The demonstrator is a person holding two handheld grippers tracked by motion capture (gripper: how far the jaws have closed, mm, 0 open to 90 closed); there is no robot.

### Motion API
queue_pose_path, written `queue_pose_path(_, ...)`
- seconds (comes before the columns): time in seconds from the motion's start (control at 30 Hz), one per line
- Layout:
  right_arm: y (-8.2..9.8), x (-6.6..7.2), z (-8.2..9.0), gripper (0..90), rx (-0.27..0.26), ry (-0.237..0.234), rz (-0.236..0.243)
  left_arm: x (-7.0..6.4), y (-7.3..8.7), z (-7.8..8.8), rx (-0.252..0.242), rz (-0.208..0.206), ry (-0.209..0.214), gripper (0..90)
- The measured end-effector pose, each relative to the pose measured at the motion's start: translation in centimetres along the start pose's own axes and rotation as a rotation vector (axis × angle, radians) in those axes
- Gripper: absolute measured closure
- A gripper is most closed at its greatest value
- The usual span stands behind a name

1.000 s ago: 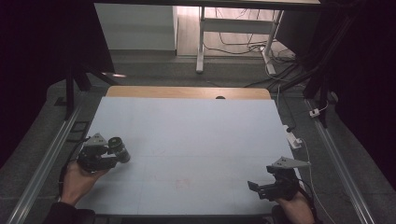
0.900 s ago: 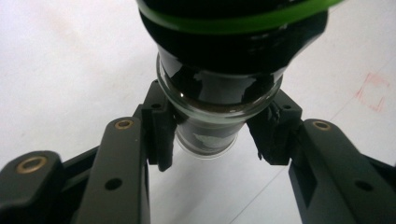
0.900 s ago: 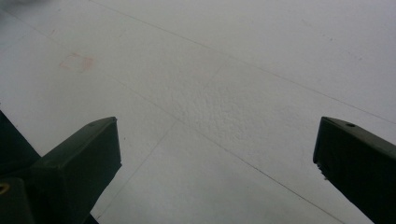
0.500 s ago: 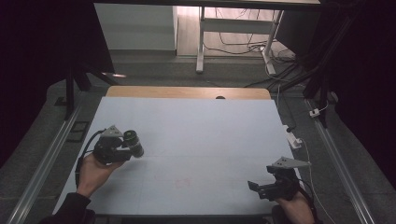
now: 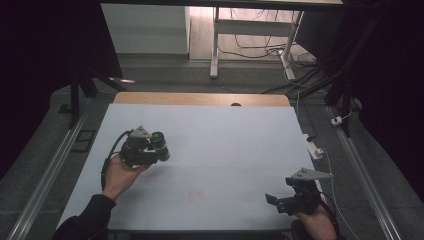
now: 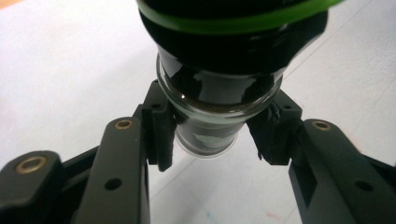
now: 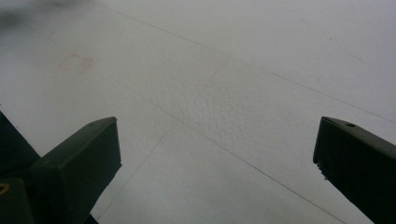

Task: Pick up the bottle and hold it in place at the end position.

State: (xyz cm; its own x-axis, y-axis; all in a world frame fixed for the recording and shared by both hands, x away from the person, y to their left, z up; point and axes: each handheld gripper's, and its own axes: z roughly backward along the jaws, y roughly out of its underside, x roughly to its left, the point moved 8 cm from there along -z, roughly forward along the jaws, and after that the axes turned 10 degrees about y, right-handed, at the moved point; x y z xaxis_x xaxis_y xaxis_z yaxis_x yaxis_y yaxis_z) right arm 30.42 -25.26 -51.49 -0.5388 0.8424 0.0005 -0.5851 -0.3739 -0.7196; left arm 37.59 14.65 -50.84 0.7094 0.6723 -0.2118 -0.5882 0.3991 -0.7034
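Observation:
A dark glass bottle (image 6: 219, 93) with a green band sits between the black jaws of my left gripper (image 6: 212, 140), which is shut on the bottle's narrow part. In the high view the left gripper (image 5: 156, 150) hangs over the left half of the white table (image 5: 225, 130), held in a hand, with the bottle (image 5: 161, 144) sticking out to the right. Near the front right corner my right gripper (image 5: 274, 200) points left. Its jaws stand wide apart in the right gripper view (image 7: 217, 140), open, with bare table surface between them.
A faint red mark (image 5: 197, 195) lies on the table near the front middle. A wooden strip (image 5: 200, 98) runs along the far edge. A white power strip (image 5: 314, 150) sits at the right edge beside a metal rail. Cables lie on the floor beyond.
My left gripper has carried the bottle away from the front left edge, farther onto the table and to the right, and slightly up. The right gripper has kept still.

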Motion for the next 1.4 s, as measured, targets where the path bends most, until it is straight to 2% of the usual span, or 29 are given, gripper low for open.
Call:
queue_pose_path(0.33, 0.0, 0.0, 0.0, 0.9, -0.004, -0.001, -0.004, -1.0, -2.8, -3.2, 0.024, -0.039, 0.019, 53.7)
queue_pose_path(0.77, 0.0, -0.1, 0.0, 0.9, -0.002, -0.002, -0.005, -2.1, -5.6, -7.0, 0.028, -0.059, 0.056, 53.7)
queue_pose_path(1.1, 0.0, -0.1, 0.0, 0.9, -0.002, -0.005, -0.005, -2.6, -6.6, -10.1, 0.027, -0.066, 0.061, 53.7)
queue_pose_path(1.4, 0.0, -0.1, 0.0, 0.9, -0.002, -0.004, -0.003, -2.0, -6.2, -12.2, 0.038, -0.07, 0.038, 53.7)
